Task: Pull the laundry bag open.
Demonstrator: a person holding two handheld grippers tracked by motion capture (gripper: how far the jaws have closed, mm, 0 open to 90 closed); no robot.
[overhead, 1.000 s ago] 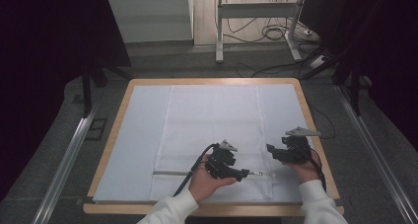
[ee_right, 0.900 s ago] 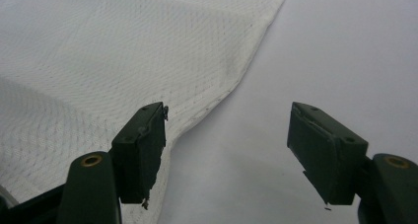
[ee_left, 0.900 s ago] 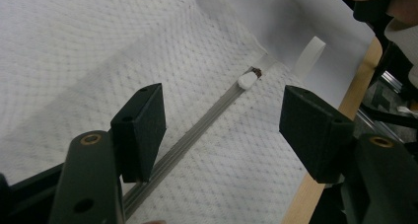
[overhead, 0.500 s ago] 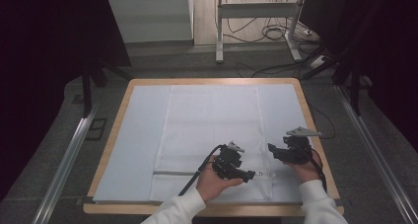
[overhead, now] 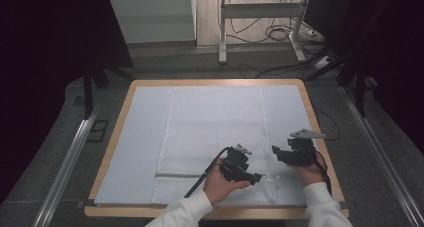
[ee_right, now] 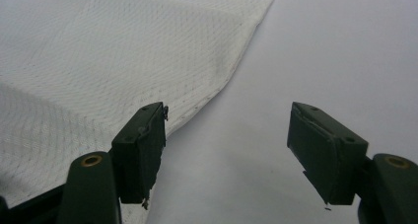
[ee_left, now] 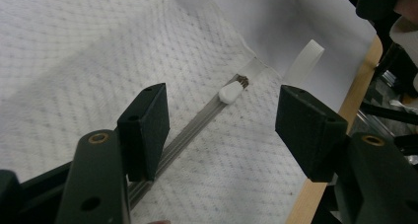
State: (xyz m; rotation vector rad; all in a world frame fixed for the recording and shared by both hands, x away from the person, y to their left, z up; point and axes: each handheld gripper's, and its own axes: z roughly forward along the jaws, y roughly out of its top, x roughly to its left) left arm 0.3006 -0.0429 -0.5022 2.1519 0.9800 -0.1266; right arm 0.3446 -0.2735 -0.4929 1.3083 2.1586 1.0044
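Mesh bag (overhead: 215, 142) of white netting lying flat on a pale cover sheet (overhead: 142, 137) over the wooden-rimmed desk (overhead: 124, 103), with its zipper (ee_left: 194, 128) running along the near end. Beyond the left gripper's far side, the zipper track lies in line with the white pull tab (ee_left: 230, 92), which sits at the end of the track next to a short white ribbon loop (ee_left: 304, 60); the zip therefore appears drawn to its end, though whether that end is the shut or the open one cannot be told. The left gripper (ee_left: 222, 123) hovers just above the tab, its jaws having just been closing a little yet standing wide apart, the tab between and ahead of them and untouched. To its right, the right gripper (ee_right: 226, 135) hangs over the bag's side edge (ee_right: 231, 76), jaws spread wide and holding nothing, one jaw above the netting and the other above bare sheet. Judged from this, seizing the tab and pinning the cloth remain to be done. Nothing lies between either gripper and the bag; cables (overhead: 280, 34) and a metal stand (overhead: 260, 22) sit on the floor well beyond the desk.
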